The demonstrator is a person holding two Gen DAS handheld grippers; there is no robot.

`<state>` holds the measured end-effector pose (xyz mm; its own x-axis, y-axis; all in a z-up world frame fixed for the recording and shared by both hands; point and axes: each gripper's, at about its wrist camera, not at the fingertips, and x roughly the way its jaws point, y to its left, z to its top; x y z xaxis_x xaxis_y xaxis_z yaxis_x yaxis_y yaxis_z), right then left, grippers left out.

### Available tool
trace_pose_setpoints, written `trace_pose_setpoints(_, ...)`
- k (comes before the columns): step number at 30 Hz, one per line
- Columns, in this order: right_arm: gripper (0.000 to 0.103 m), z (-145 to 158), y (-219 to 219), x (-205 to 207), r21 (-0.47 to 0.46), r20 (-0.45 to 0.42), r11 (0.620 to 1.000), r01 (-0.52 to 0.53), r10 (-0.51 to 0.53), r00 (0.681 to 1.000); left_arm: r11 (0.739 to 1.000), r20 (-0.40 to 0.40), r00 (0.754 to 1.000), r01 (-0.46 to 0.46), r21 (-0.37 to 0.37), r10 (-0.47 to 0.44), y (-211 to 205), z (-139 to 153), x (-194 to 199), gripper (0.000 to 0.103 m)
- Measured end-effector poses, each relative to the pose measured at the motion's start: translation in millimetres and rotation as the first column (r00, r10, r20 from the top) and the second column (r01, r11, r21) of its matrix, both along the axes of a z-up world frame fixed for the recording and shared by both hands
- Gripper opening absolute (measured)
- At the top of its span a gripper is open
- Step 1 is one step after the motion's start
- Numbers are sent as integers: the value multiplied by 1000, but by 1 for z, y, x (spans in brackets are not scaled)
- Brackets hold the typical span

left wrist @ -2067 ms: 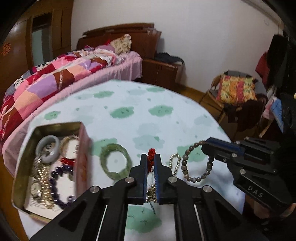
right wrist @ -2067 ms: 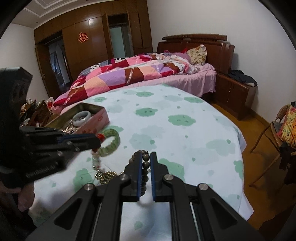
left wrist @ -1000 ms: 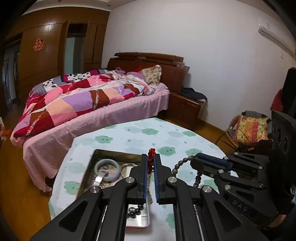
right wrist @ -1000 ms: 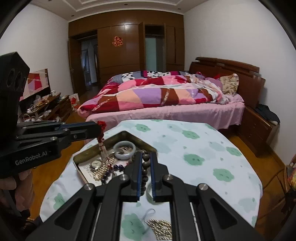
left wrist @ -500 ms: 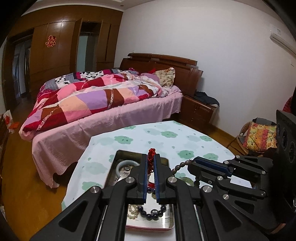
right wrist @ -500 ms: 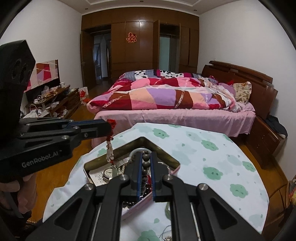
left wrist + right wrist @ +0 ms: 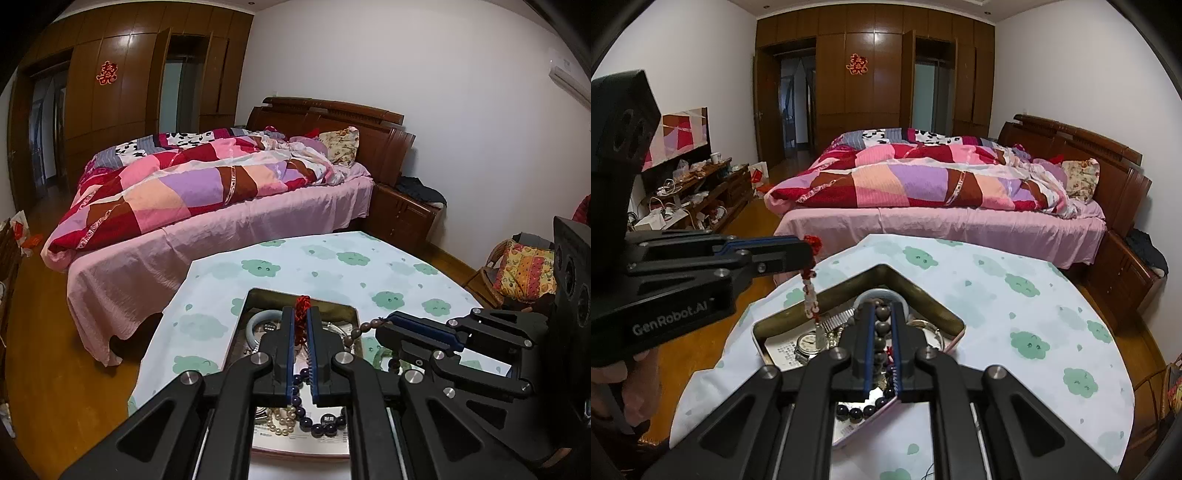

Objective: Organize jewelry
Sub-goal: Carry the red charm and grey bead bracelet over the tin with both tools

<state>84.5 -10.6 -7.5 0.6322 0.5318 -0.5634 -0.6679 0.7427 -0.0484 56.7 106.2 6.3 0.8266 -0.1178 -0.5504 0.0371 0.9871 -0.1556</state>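
Note:
My left gripper (image 7: 302, 314) is shut on a red-knotted strand (image 7: 302, 306) of pink and white beads, which hangs over the open metal tin (image 7: 332, 304). The right wrist view shows that left gripper (image 7: 809, 251) with the strand (image 7: 811, 295) dangling into the tin (image 7: 916, 291). Brown beads of a bracelet (image 7: 881, 326) sit pinched in my right gripper (image 7: 882, 314), just above the tin. From the left wrist view the right gripper (image 7: 384, 325) comes in from the right with those beads (image 7: 360, 330) trailing. Inside the tin lie a pale bangle (image 7: 258, 317), a watch (image 7: 807, 343) and dark beads (image 7: 317, 426).
The tin stands near the left edge of a round table (image 7: 325, 262) under a white cloth with green clouds. A bed (image 7: 207, 184) with a patchwork quilt runs behind it. A cushioned chair (image 7: 524, 273) is at the right, a cluttered low cabinet (image 7: 698, 192) at the left.
Both grippers carried their bead pieces leftward across the table and a little down; the tin, earlier off to the left, now lies directly under both. Both stayed shut.

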Motion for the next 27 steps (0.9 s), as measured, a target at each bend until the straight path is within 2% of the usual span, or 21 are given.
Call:
trace_pose_setpoints(6,10,-4,6,2,-10,-9,1000,1,-1,1000,1000,-7,1000,7,20,-6,0,-4,0,5)
trace_pose_setpoints(27,10,-26,21,12,-60,-59,998,5,-9,998,1000,-33,999,7,7,-6,9,-18,7,5)
